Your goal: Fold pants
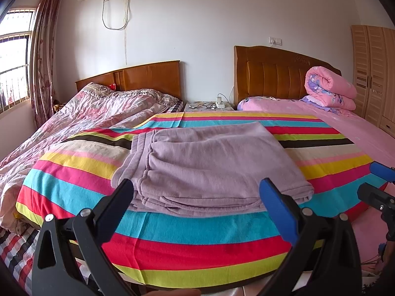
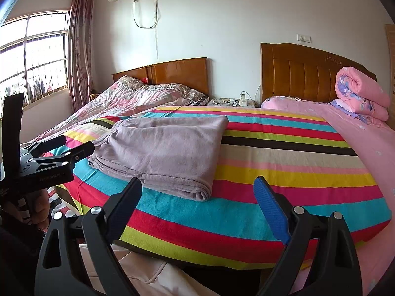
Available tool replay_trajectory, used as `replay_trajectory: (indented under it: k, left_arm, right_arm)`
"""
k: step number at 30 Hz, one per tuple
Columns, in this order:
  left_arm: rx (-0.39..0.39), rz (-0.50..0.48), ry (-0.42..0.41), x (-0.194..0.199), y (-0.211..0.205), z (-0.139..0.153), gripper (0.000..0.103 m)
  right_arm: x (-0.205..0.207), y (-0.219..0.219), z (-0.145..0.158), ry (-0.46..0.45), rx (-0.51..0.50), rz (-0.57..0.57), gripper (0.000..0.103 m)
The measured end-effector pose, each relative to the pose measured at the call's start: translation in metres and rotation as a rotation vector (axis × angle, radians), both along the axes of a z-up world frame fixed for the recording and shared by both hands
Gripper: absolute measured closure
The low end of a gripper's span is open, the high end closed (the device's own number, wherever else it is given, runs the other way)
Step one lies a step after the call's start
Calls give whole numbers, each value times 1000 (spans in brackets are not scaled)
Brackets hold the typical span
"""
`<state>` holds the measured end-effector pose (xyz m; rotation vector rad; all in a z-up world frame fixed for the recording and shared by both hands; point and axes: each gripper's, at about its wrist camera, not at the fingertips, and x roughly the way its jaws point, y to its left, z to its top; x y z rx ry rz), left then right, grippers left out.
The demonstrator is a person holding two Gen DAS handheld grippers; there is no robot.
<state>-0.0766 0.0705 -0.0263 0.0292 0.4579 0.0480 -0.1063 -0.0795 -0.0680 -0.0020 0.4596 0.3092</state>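
Mauve pants (image 1: 209, 165) lie folded in a flat rectangular stack on a striped blanket (image 1: 172, 244). In the right wrist view the pants (image 2: 163, 148) sit left of centre. My left gripper (image 1: 197, 187) is open and empty, held just in front of the stack's near edge. It also shows at the left of the right wrist view (image 2: 68, 145), beside the pants' left end. My right gripper (image 2: 197, 185) is open and empty, near the stack's right corner. Its tips show at the right edge of the left wrist view (image 1: 376, 181).
The striped blanket (image 2: 284, 157) covers a raised pad across two beds. A floral quilt (image 1: 93, 113) lies at the left, a pink sheet (image 1: 358, 128) and rolled pink quilt (image 1: 330, 88) at the right. A nightstand (image 1: 209, 105) stands between the headboards. A wardrobe (image 1: 372, 74) is far right.
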Motion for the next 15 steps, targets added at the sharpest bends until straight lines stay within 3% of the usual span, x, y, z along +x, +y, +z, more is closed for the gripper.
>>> replay_trajectory:
  k: [15]
  left_arm:
    - [-2,2,2,0,1,-1,1]
  right_arm:
    - [0,0,0,0,0,1,15]
